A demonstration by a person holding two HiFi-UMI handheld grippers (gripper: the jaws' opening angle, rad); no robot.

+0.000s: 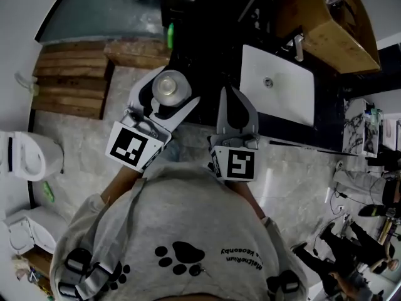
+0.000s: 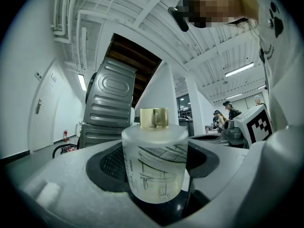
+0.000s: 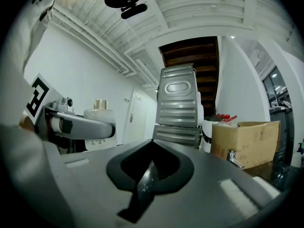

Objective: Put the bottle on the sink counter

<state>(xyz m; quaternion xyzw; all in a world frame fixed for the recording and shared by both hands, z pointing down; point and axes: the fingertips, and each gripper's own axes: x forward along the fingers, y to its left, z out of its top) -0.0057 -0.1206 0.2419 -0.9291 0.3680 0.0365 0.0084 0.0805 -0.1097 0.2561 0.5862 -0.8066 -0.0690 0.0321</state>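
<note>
A frosted glass bottle (image 2: pixel 154 163) with a gold cap and a line drawing on its side stands between the jaws of my left gripper (image 2: pixel 156 175), which is shut on it. From the head view the bottle (image 1: pixel 170 88) shows its round top, held above the floor left of the dark sink counter (image 1: pixel 326 130). My right gripper (image 1: pixel 237 115) hovers beside it near the white basin (image 1: pixel 279 83); its jaws are shut with nothing in them. In the right gripper view my right gripper (image 3: pixel 149 175) points up and the bottle (image 3: pixel 100 122) shows at the left.
A cardboard box (image 1: pixel 329 17) sits behind the basin by the tap (image 1: pixel 298 46). A toilet (image 1: pixel 28 158) stands at the left, wooden planks (image 1: pixel 72 77) lie on the floor beyond it. A green bottle (image 1: pixel 170 35) stands at the back.
</note>
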